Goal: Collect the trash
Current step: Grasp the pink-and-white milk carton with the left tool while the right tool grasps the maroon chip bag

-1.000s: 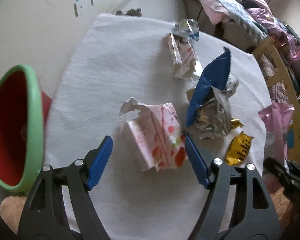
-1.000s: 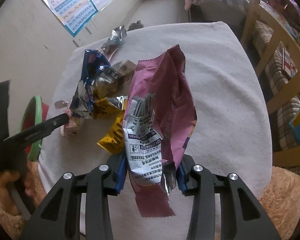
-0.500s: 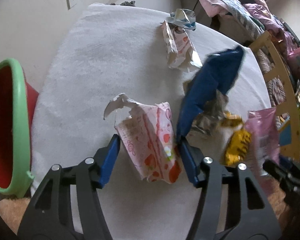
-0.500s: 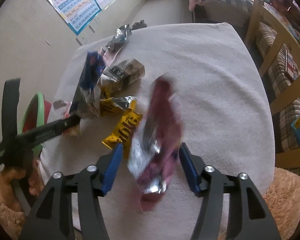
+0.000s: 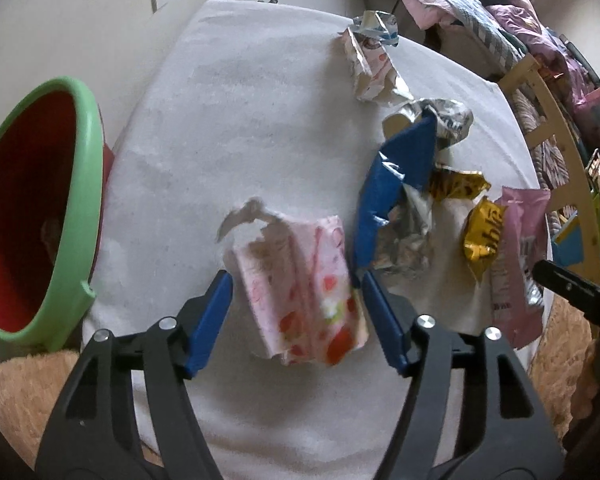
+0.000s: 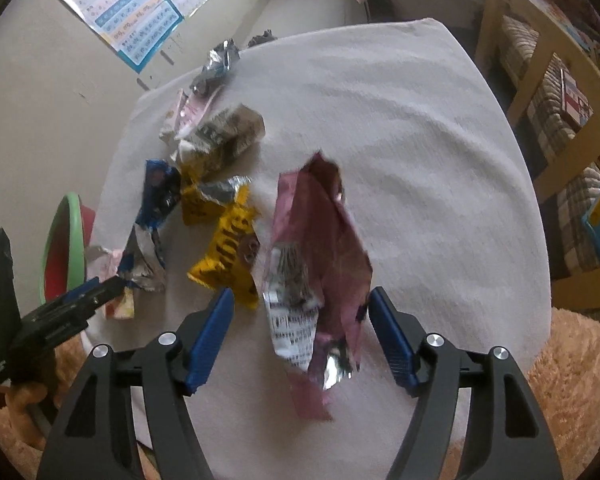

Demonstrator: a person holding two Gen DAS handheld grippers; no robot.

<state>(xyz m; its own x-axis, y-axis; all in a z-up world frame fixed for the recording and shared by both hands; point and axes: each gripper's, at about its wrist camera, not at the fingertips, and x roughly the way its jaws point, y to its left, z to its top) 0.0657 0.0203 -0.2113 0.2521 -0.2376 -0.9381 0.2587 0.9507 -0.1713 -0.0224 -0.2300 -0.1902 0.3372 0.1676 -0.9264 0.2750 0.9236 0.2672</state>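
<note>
Two claws are seen over the desk. The right claw (image 6: pixel 300 332) has just been opening, jaws wide, with the purple wrapper (image 6: pixel 316 276) loose between them, unpressed. The left claw (image 5: pixel 296 320) has also been widening, the pink strawberry wrapper (image 5: pixel 308 284) lying between its pads, ungripped. Beyond the claws, blue, yellow and foil wrappers lie scattered; the green-rimmed bin (image 5: pixel 76 184) is left of the left claw. Wrappers are judged light, crinkly, slippery; a pinch across a folded middle is advised.

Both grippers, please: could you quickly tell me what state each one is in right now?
Left gripper: open, jaws just widened around the strawberry-print wrapper, not pressing it.
Right gripper: open, jaws just opened; the pink snack bag lies between them, released.
</note>
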